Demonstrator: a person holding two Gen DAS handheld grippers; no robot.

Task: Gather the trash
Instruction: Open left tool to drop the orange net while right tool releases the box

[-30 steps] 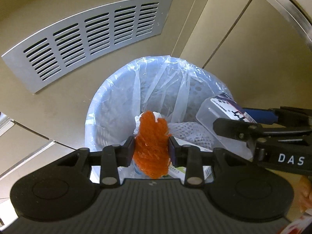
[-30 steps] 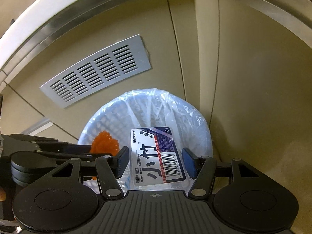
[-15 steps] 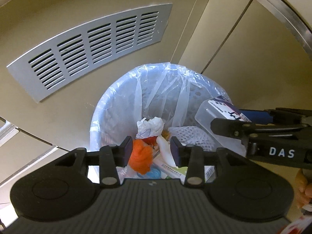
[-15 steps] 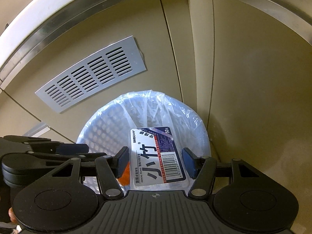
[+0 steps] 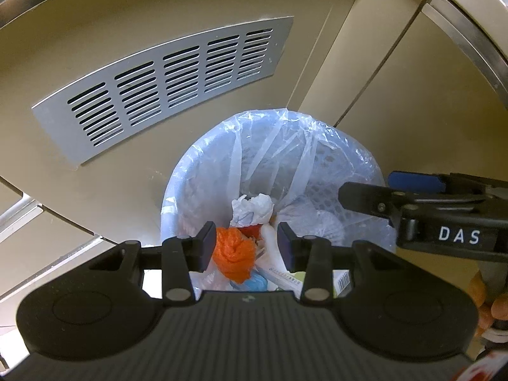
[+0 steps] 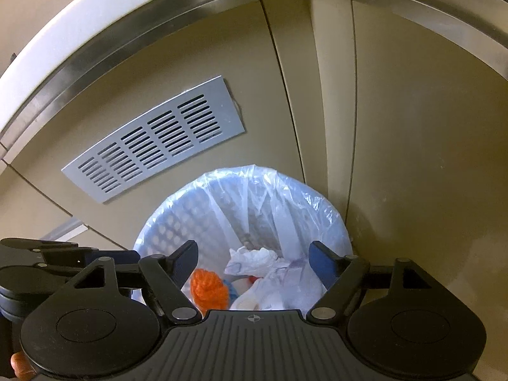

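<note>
A pale blue mesh bin [image 5: 177, 190] [image 6: 165, 222] lined with a clear bag stands on the floor against beige panels. Inside lie an orange net wad [image 5: 235, 254] [image 6: 208, 289], crumpled white paper [image 5: 252, 209] [image 6: 250, 257] and other wrappers. My left gripper [image 5: 247, 238] hangs open over the bin, with the orange wad lying below its jaws, not pinched. My right gripper [image 6: 254, 257] is above the bin too; its jaws are opening and nothing sits between them. Translucent plastic [image 6: 282, 289] lies beneath them. Each gripper shows sideways in the other's view [image 5: 381, 190] [image 6: 104, 254].
A grey slotted vent grille [image 5: 165, 85] [image 6: 158, 139] is set in the beige panel behind the bin. A vertical panel seam [image 6: 298, 95] runs down to the bin's back. A white counter edge [image 6: 79, 22] overhangs above. Gloved fingers [image 5: 495, 311] hold the right handle.
The left jaws let go of the orange wad, which fell into the bin. The right jaws spread wide and the labelled plastic box is gone from between them.
</note>
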